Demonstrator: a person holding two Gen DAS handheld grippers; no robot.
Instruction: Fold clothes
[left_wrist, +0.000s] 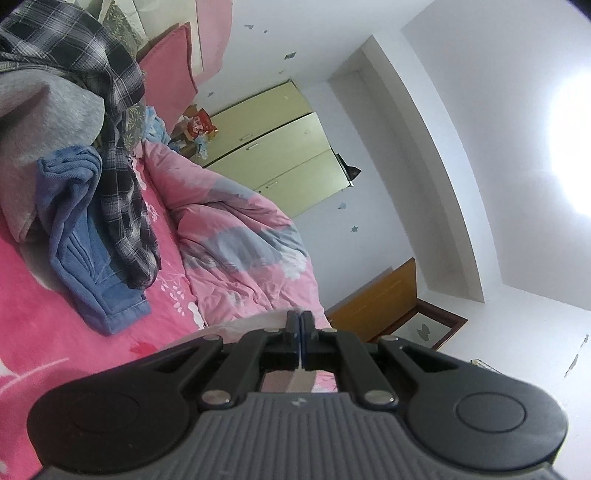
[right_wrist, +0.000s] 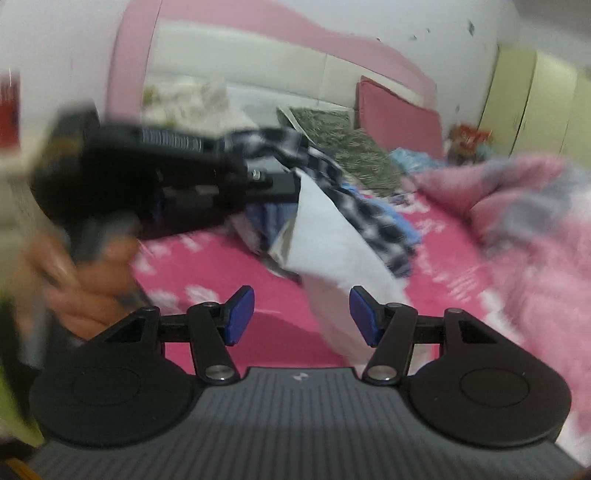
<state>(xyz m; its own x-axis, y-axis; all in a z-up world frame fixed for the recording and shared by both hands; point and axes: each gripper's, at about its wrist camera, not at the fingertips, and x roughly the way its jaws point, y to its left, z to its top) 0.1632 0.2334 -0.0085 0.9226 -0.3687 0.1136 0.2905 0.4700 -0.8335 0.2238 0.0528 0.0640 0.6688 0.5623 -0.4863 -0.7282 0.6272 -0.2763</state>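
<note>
Pink bed sheet (left_wrist: 44, 332), crumpled quilt (left_wrist: 243, 236), green wardrobe (left_wrist: 280, 147) behind.

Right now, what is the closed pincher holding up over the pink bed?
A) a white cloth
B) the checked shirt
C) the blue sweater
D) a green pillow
A. In the right wrist view, the left gripper is shut on a white cloth that hangs from it above the pink bed, while the right gripper stands open beside the cloth.

Pink quilt (left_wrist: 243, 236) bunched near yellow-green wardrobe (left_wrist: 284, 147).
</note>
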